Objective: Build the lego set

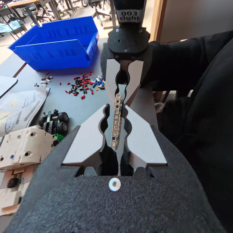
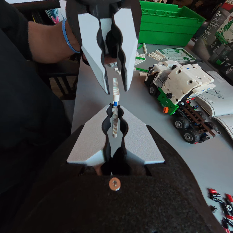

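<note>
My right gripper (image 2: 115,105) is shut on a white holed beam (image 2: 114,121) above the grey table (image 2: 145,126). A blue pin (image 2: 115,103) at its tip joins it to a second white beam (image 2: 116,87). My left gripper (image 2: 116,92) faces it from the far side, jaws apart on either side of that second beam. In the left wrist view the beam assembly (image 1: 116,121) runs between my left gripper's (image 1: 116,105) open fingers, its far end in my right gripper (image 1: 122,100). The partly built white and green truck (image 2: 179,90) stands to the right.
A blue bin (image 1: 56,50) and a scatter of red, black and blue pins (image 1: 83,85) lie beyond the open instruction booklet (image 1: 18,107). A green bin (image 2: 166,25), loose white beams (image 2: 155,55) and the set's box (image 2: 220,31) stand behind the truck. Both grippers' tips are close together, under 4 cm apart.
</note>
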### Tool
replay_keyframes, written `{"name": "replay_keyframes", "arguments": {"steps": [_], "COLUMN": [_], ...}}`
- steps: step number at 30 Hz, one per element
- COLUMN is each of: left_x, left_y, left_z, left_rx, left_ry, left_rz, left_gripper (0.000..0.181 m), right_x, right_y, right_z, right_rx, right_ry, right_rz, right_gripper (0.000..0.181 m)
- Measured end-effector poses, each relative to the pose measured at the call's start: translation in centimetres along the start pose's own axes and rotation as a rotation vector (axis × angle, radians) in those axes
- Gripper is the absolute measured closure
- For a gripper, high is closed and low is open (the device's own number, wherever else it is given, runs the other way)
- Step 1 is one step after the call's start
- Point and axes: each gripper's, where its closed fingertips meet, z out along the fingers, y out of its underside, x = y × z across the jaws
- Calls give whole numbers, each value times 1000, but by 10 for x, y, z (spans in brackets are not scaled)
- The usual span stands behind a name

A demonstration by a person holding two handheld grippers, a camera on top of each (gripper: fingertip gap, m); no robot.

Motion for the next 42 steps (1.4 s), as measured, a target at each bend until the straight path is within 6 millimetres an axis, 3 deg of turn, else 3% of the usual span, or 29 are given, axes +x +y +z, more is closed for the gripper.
{"name": "replay_keyframes", "arguments": {"steps": [3, 10, 16, 21, 25, 28, 31, 33, 36, 38, 42], "left_x": [4, 13, 18, -7, -46, -65, -63, -57, -47, -41, -32], "left_y": [2, -4, 4, -5, -27, -25, -18, -16, -21, -21, -27], "left_z": [9, 7, 9, 7, -7, -15, -6, 2, 6, 10, 11], "left_rx": [-51, -103, -181, -69, 178, 274, 241, 192, 141, 94, 115], "left_ry": [-2, 37, 64, -21, -221, -342, -442, -511, -633, -667, -684], "left_rz": [56, 144, 162, 79, -50, -149, -97, 4, 178, 266, 302], "left_gripper": [174, 174, 174, 175, 175, 175, 175, 175, 176, 176, 175], "right_x": [-2, -5, -7, 16, 51, 52, 37, 38, 40, 34, 31], "right_y": [-2, -10, -5, -14, -36, -49, -51, -47, -35, -46, -43], "right_z": [-3, -9, -7, -7, -42, -58, -40, -33, -23, -27, -27], "right_rx": [-3, 45, -24, 68, 177, 358, 535, 597, 538, 622, 643], "right_ry": [7, 53, 70, 98, 277, 296, 121, 80, 120, 71, 105], "right_rz": [-28, -128, -192, -2, 122, 347, 660, 763, 792, 774, 710], "right_gripper": [174, 174, 175, 171, 145, 145, 120, 117, 112, 113, 135]}}
